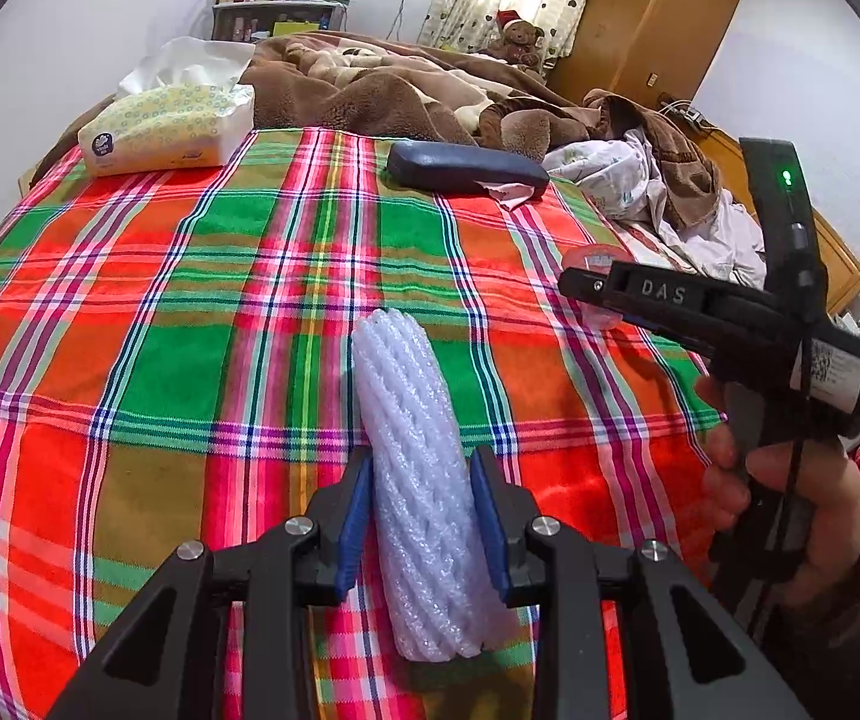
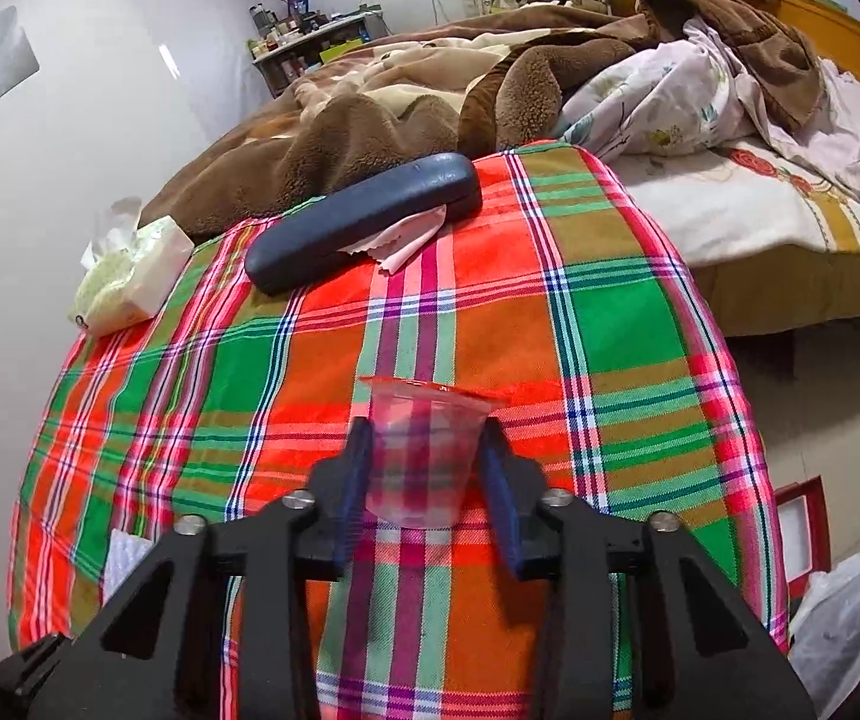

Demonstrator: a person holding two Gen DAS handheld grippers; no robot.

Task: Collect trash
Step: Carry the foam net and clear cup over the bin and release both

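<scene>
A white foam net sleeve point(image 1: 418, 480) stands upright over the plaid cloth point(image 1: 190, 300), and my left gripper point(image 1: 421, 462) is shut on it, its blue pads pressed on both sides. A white end of the sleeve point(image 2: 124, 564) shows at the lower left of the right wrist view. My right gripper point(image 2: 427, 438) is shut on a clear plastic cup point(image 2: 424, 456) with a red rim, one pad against each side wall. In the left wrist view the right gripper point(image 1: 586, 291) sits at the right in a person's hand point(image 1: 802, 516), with the reddish cup point(image 1: 601, 261) showing behind its finger.
A dark glasses case point(image 2: 364, 219) with a pink cloth point(image 2: 406, 246) under it lies at the far end of the plaid. A tissue pack point(image 1: 169, 129) sits far left. Rumpled brown blankets point(image 2: 370, 126) lie behind. A white plastic bag point(image 2: 850, 618) is on the floor, right.
</scene>
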